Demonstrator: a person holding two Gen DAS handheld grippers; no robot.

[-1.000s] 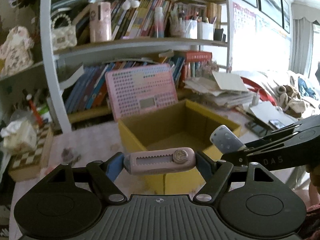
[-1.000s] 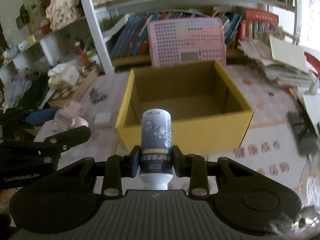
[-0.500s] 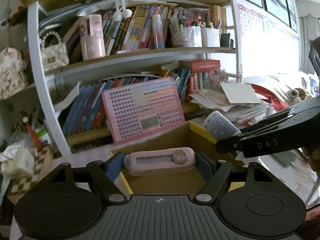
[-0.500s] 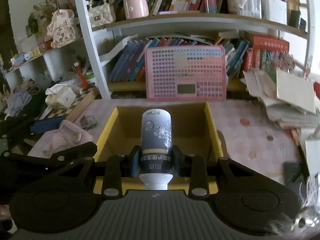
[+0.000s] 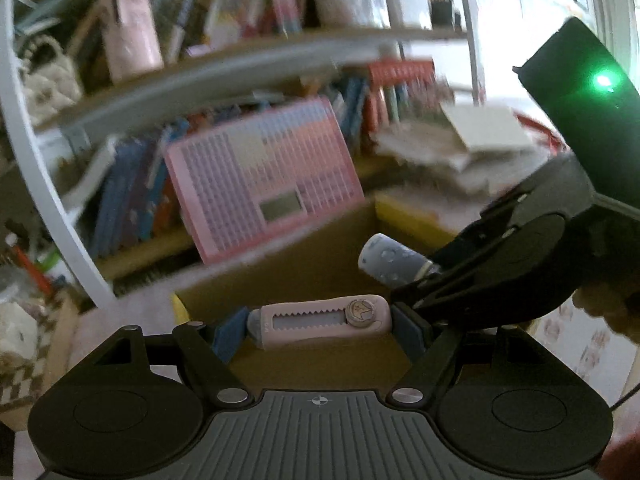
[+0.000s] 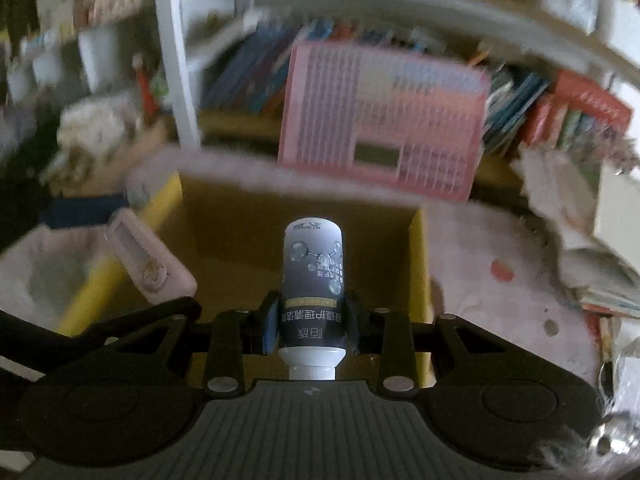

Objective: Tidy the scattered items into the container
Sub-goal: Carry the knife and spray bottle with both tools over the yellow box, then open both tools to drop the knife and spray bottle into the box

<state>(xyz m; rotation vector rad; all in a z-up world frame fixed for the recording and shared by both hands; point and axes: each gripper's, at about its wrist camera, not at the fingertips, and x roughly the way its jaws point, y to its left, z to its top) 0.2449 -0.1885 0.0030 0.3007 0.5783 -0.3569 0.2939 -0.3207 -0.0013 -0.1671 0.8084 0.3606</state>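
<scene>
Cardboard box (image 6: 416,264) sits below us — our left gripper (image 5: 320,320) clamps the pink cutter (image 5: 320,320), our right gripper (image 6: 312,320) the bottle (image 6: 312,280).

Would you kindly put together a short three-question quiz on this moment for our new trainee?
1. True or false: the left gripper grips the pink box-cutter knife crosswise, by its two ends.
2. Multiple choice: which way does the white cap of the grey labelled bottle in the right gripper point? A) toward the camera B) away from the camera C) sideways
3. Fill in: both items are held over the open yellow cardboard ____.

Key:
1. True; a blue pad presses each end.
2. A; the cap sits below the fingers, nearest the lens.
3. box; nothing can be made out in the part of its inside that shows.
</scene>
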